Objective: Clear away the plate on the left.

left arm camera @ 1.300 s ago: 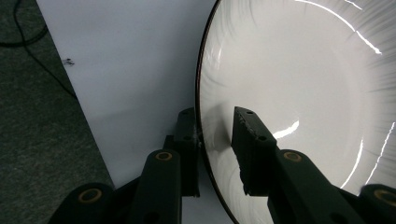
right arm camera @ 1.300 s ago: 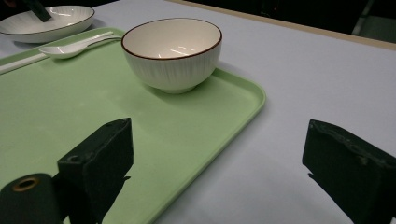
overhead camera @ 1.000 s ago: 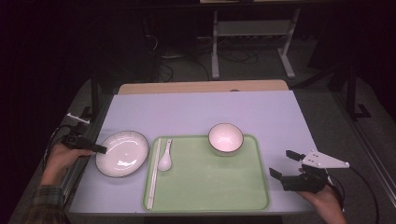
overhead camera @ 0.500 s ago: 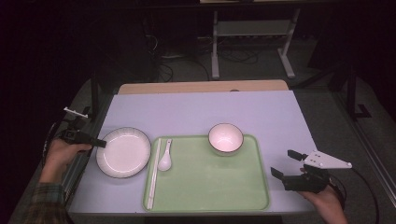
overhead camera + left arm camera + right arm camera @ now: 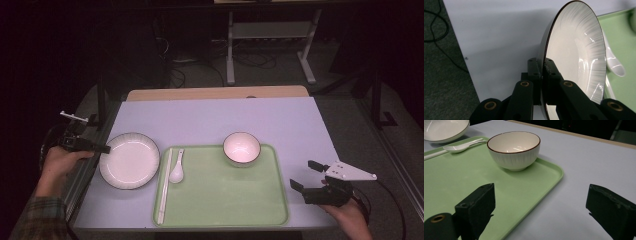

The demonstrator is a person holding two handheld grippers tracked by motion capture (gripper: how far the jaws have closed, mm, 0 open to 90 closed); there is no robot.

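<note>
A white plate (image 5: 129, 160) with a dark rim is at the left of the pale table, beside the green tray (image 5: 225, 200). My left gripper (image 5: 102, 149) is shut on the plate's left rim. In the left gripper view the two pads of the left gripper (image 5: 541, 72) pinch the rim, and the plate (image 5: 576, 57) casts a shadow on the cloth below it. My right gripper (image 5: 304, 174) is open just right of the tray with nothing between its jaws. The right gripper (image 5: 544, 207) faces a white bowl (image 5: 513, 150).
The bowl (image 5: 241, 148) stands on the tray's far right part. A white spoon (image 5: 177, 170) and pale chopsticks (image 5: 164, 186) lie along the tray's left side. The table's edge (image 5: 85, 175) is just left of the plate. A metal rack (image 5: 270, 45) stands on the floor beyond.
My left hand has risen a little, keeping the plate's rim between its jaws, and the plate has shifted slightly with it. The right hand has stayed where it was.
</note>
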